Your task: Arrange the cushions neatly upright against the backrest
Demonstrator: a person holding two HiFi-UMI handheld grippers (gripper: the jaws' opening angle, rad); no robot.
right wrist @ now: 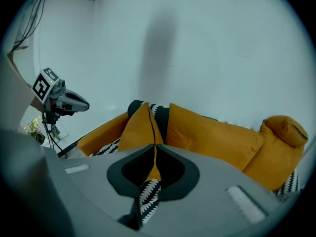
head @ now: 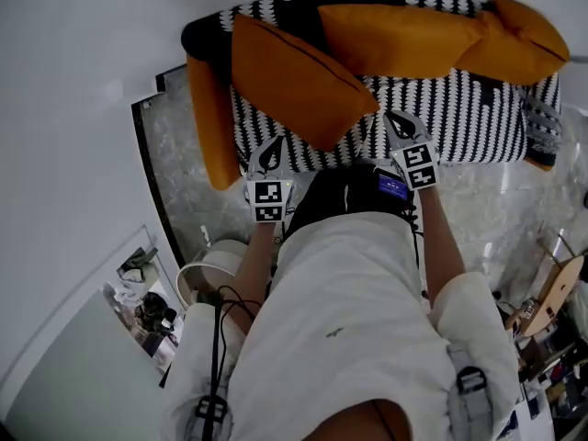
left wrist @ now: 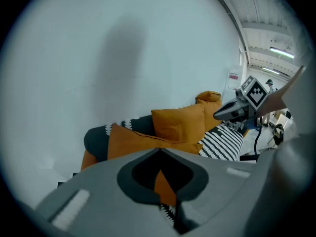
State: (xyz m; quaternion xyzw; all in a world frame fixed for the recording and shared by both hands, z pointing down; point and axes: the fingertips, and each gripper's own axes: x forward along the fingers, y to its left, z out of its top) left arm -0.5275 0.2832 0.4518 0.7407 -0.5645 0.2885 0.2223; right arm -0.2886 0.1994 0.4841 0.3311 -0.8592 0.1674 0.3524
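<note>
Orange cushion (head: 294,81), plump with a dark seam, leans tilted on the left of the zigzag sofa (head: 478,118); 2 other cushions (head: 395,35) lie along its far backrest (head: 432,0). My left gripper (head: 275,141) and right gripper (head: 388,114) both have jaws closed, tips at the tilted cushion's near edge.

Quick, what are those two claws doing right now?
Left gripper: closed, pinching the near edge of the orange cushion.
Right gripper: closed, pinching the same cushion's edge.
</note>
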